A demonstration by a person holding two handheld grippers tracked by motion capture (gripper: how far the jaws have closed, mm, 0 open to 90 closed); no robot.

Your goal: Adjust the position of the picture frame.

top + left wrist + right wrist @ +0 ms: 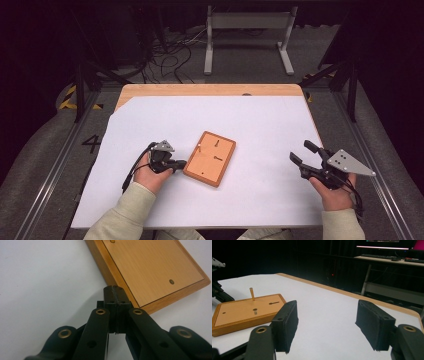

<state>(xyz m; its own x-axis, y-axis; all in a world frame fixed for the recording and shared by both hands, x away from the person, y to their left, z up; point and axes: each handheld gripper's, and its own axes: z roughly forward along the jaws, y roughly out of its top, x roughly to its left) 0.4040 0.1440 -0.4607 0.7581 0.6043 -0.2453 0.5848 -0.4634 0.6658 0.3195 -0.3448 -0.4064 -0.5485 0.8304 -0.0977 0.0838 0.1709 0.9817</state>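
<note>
Your left gripper (pixel 181 163) is clenched, its two black jaws pressed flat together with nothing between them, and its tips sit at the near-left long edge of the flat rectangular wooden board (pixel 210 158); from the left gripper view the closed tips (pixel 114 293) overlap that edge, though you cannot tell whether they actually touch it. The board lies turned at an angle near the middle of the white sheet-covered table (pixel 260 120), with a darker wooden frame around a paler inset panel. A thin upright brass-coloured peg (pixel 251 294) stands near one corner of the panel, a shorter metal stub (pixel 255 311) sits near its middle, and a small dark hole (pixel 171 281) shows close to the corner nearest your left gripper. Your right gripper (pixel 301 153) is released, jaws spread wide with its padded faces (pixel 287 325) apart and empty, held above the table well to the right of the board.
</note>
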